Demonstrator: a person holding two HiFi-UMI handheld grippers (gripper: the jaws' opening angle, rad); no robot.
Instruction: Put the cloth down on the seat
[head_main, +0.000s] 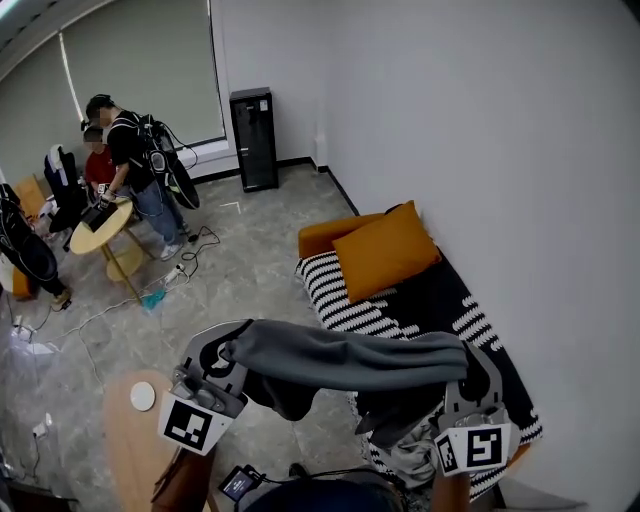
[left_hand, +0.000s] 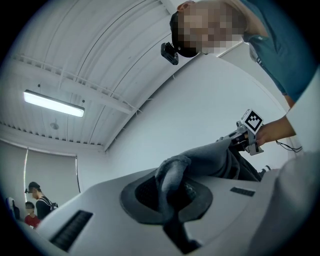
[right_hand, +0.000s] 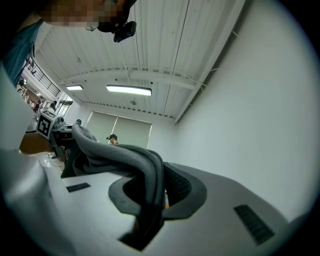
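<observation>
A grey cloth (head_main: 350, 362) hangs stretched between my two grippers, its middle sagging in dark folds. My left gripper (head_main: 232, 352) is shut on the cloth's left end; in the left gripper view the cloth (left_hand: 172, 180) is pinched between the jaws of that gripper (left_hand: 172, 197). My right gripper (head_main: 462, 362) is shut on the right end, and in the right gripper view the cloth (right_hand: 142, 170) bunches between the jaws of that gripper (right_hand: 150, 192). The seat, a sofa (head_main: 455, 305) with a black-and-white striped cover, lies below and beyond my right gripper. An orange cushion (head_main: 383, 250) rests at its far end.
The white wall (head_main: 500, 130) runs along the sofa's right side. A round wooden table (head_main: 135, 440) with a white disc stands at the lower left. Two people stand by another round table (head_main: 98, 228) at the far left. Cables trail over the grey floor (head_main: 250, 270).
</observation>
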